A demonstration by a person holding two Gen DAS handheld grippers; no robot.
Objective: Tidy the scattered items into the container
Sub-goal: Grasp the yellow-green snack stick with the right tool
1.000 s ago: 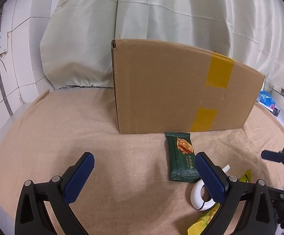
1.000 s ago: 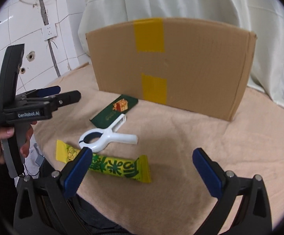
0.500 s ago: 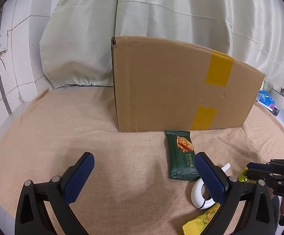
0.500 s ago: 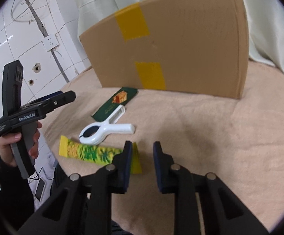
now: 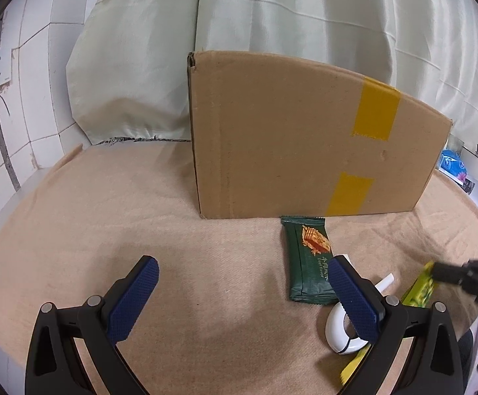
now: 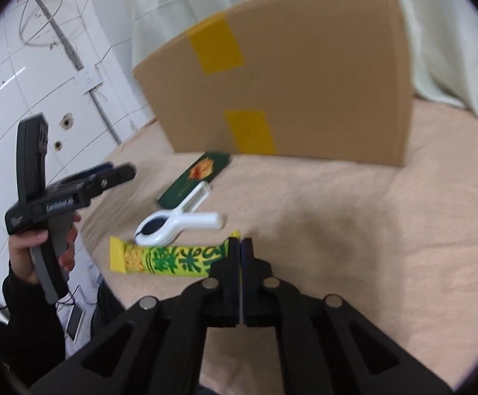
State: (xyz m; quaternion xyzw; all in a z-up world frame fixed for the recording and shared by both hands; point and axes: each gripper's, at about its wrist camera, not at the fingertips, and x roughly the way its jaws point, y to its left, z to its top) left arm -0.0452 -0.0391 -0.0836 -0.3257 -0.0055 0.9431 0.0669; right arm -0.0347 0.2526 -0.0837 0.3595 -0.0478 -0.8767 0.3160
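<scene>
The yellow-green snack bar (image 6: 170, 258) lay on the beige cloth (image 6: 370, 247) in front of the cardboard box (image 6: 305, 82), its right end pinched between the tips of the right gripper (image 6: 240, 247), whose jaws were clamped tight on the wrapper. Just beyond it lay the white clip (image 6: 176, 223), and past that the dark green packet (image 6: 194, 179), close to the foot of the box. The left gripper (image 5: 242, 293) hung over bare cloth left of the packet, jaws spread wide and holding nothing.

cardboard box (image 5: 305, 138) blocks rear, left cloth (image 5: 91, 230) free
</scene>
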